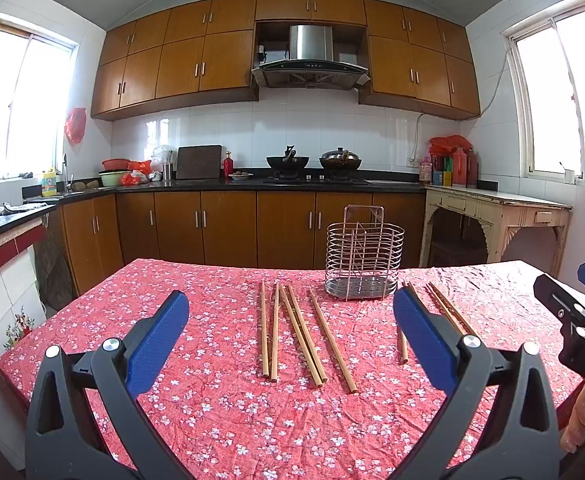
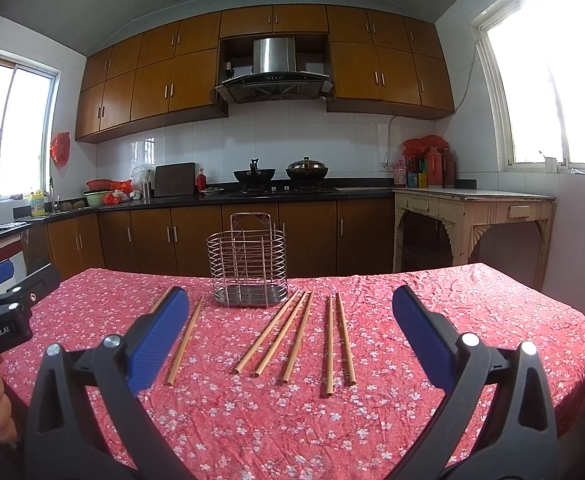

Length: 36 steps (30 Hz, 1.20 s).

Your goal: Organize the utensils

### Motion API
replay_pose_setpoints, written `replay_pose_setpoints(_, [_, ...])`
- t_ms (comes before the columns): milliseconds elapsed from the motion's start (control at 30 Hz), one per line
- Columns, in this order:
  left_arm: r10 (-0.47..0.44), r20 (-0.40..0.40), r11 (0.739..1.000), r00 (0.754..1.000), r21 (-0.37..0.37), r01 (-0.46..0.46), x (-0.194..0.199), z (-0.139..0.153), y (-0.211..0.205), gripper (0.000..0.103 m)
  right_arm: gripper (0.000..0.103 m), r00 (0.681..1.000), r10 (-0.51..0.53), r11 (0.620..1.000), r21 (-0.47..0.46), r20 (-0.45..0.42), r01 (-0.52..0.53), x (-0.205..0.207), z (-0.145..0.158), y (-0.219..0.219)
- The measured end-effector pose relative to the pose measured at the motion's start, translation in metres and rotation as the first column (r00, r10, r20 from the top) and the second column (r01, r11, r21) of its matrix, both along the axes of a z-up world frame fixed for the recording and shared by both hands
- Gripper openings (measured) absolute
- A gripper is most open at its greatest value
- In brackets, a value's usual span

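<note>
Here: chopsticks (image 2: 292, 336) lying ahead of right gripper (image 2: 292, 336), long axes pointing away toward wire holder (image 2: 248, 268) | left gripper (image 1: 290, 336) likewise placed | both spread wide, empty.

White-tiled kitchen, brown cabinets (image 1: 228, 60), range hood (image 1: 310, 66), bright windows (image 2: 548, 92) both sides, cream side table (image 2: 472, 216).

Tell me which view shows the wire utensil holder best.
Right wrist: the wire utensil holder stands near centre between the open fingers, unobstructed and empty. Left wrist shows the same holder whole too, but off to the right.
</note>
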<state>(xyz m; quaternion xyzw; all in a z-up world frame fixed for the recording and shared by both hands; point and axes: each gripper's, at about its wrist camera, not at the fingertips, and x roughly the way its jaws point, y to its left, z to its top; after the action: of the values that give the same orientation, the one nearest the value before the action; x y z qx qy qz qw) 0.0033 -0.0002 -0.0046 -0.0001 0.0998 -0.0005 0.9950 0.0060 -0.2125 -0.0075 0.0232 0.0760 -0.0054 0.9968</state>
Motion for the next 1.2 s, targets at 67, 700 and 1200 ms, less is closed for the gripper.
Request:
replay_pose_setpoints(67, [0.0, 0.0, 1.0, 1.0, 0.0, 0.0, 0.0, -0.0002, 0.0, 0.101, 0.099, 1.0, 0.001, 1.0, 0.0, 0.0, -0.001, -0.0005, 0.0003, -0.0008])
replay_pose_setpoints(700, [-0.001, 0.0, 1.0, 1.0, 0.0, 0.001, -0.0009, 0.0034, -0.0008, 0.101, 0.099, 1.0, -0.001, 1.0, 0.003, -0.002, 0.001, -0.0003, 0.0002, -0.0014])
replay_pose_setpoints(1200, [0.0, -0.001, 1.0, 1.0, -0.001, 0.0, -0.0007, 0.003, -0.0011, 0.101, 0.099, 1.0, 0.002, 1.0, 0.002, -0.002, -0.002, 0.0001, 0.0008, -0.0008])
